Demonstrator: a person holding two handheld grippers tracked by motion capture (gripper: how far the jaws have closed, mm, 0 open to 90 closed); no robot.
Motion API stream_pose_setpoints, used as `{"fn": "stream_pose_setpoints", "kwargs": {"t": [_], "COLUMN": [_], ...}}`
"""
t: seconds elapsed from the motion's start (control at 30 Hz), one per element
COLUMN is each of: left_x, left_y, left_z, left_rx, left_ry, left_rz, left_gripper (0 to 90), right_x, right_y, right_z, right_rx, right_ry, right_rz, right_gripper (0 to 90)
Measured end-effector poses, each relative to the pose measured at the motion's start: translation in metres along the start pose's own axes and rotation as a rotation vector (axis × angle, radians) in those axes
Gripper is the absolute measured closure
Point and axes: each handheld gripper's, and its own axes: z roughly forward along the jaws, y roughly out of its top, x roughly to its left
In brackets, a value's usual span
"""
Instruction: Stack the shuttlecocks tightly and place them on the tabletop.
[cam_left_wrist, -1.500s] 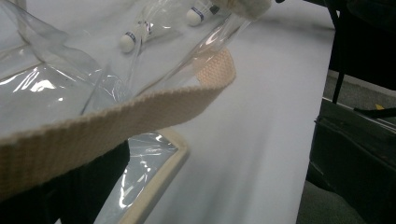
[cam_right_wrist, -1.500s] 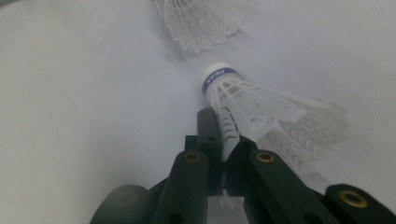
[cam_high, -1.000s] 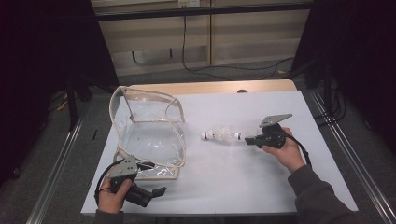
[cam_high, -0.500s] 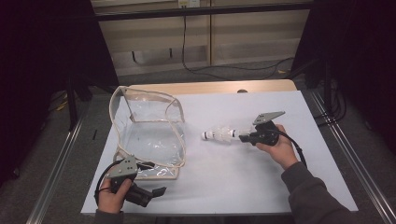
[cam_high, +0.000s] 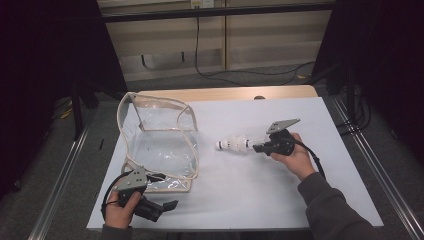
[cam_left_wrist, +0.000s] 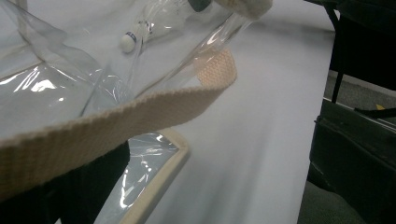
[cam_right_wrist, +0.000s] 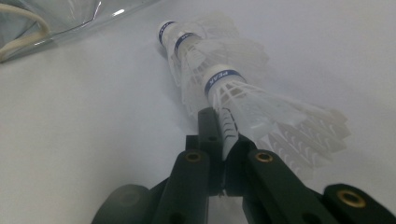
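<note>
Shuttlecocks (cam_right_wrist: 219, 88), three white plastic ones nested into a short stack, lie on the white table (cam_high: 300, 200) just right of the clear bag (cam_high: 160, 145); in the high view (cam_high: 235, 144) their cork ends point toward the bag. We see the right gripper (cam_right_wrist: 224, 140) pinching the skirt of the nearest shuttlecock, jaws pressed together on its plastic ribs, and in the high view (cam_high: 257, 147) the hand behind it rests low over the table. The left gripper (cam_high: 167, 206) sits at the table's near edge by the bag's front corner. Its own view looks past the bag's beige webbing strap (cam_left_wrist: 116, 121), which crosses in front of its jaws; we cannot tell whether they are spread or closed.
</note>
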Motion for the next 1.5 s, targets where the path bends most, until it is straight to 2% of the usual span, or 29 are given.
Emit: {"fn": "stream_pose_setpoints", "kwargs": {"t": [0.4,1.5], "left_x": [0.0,0.0], "left_y": [0.0,0.0], "left_z": [0.0,0.0], "left_rx": [0.002,-0.006], "left_ry": [0.002,0.002], "left_rz": [0.004,0.0], "left_gripper": [5.0,4.9], "right_x": [0.003,0.003], "right_y": [0.005,0.006], "right_z": [0.008,0.018], "right_rx": [0.003,-0.018], "right_ry": [0.009,0.03], "right_rz": [-0.014,-0.001], "right_gripper": [89.1,89.2]}}
